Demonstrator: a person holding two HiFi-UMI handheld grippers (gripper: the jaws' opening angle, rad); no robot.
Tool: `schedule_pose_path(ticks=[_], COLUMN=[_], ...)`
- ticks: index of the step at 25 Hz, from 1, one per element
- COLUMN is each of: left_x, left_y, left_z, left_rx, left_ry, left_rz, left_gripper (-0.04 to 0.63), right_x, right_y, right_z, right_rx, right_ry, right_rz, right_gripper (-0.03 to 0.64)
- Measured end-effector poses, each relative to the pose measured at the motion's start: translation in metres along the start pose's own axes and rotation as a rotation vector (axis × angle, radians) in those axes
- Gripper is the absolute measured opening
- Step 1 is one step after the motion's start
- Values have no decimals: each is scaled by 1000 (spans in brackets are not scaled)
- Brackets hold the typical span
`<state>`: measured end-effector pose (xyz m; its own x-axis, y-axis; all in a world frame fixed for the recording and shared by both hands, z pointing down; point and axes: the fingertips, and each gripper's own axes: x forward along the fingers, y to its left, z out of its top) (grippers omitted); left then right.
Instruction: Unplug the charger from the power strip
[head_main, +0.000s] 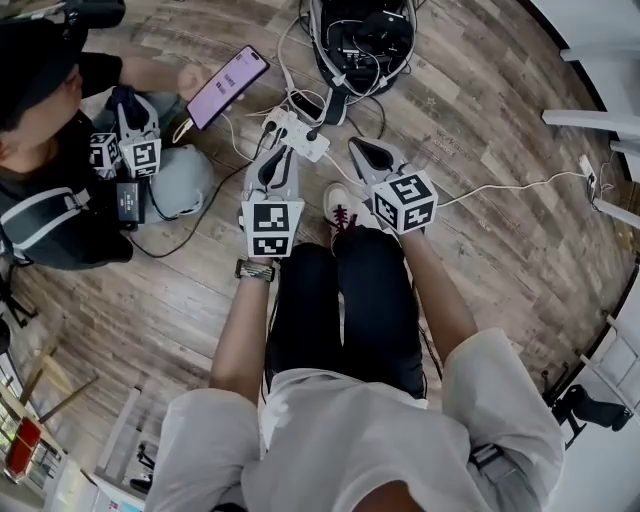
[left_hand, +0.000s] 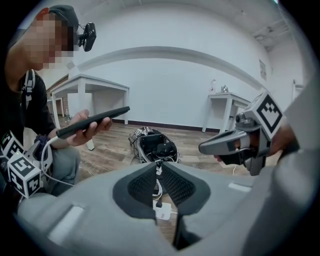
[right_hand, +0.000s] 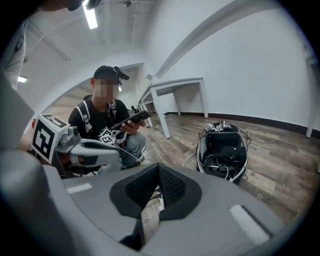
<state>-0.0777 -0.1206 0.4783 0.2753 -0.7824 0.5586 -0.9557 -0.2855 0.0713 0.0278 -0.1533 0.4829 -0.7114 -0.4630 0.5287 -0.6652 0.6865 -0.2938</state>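
Head view: approach step, both tongs are hanging near the white power strip (head_main: 296, 132) on the floor (head_main: 480, 120). Left tongs (head_main: 277, 152) barely parted, right tongs (head_main: 357, 146) closed, both empty. Next is probably opening onto the dark charger plug (left_hand: 158, 204), bracing the strip, pulling.

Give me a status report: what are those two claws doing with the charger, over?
Left gripper barely apart, right gripper shut, both empty. Charger not yet unplugged from power strip. Loose cables nearby, nothing blocking.
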Motion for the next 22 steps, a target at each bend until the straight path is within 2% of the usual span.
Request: schedule_pose_path(ticks=[7, 22], left_x=[33, 86], left_y=[13, 25], left_z=[-39, -110], left_rx=[53, 42], left_ry=[-5, -51], left_rz=[18, 5], left_gripper=[48, 69], right_x=[33, 92], right_y=[-18, -44], right_z=[-25, -112], right_rx=[-63, -54], right_ry=[-53, -35], right_rz=[11, 5], right_gripper=[3, 3])
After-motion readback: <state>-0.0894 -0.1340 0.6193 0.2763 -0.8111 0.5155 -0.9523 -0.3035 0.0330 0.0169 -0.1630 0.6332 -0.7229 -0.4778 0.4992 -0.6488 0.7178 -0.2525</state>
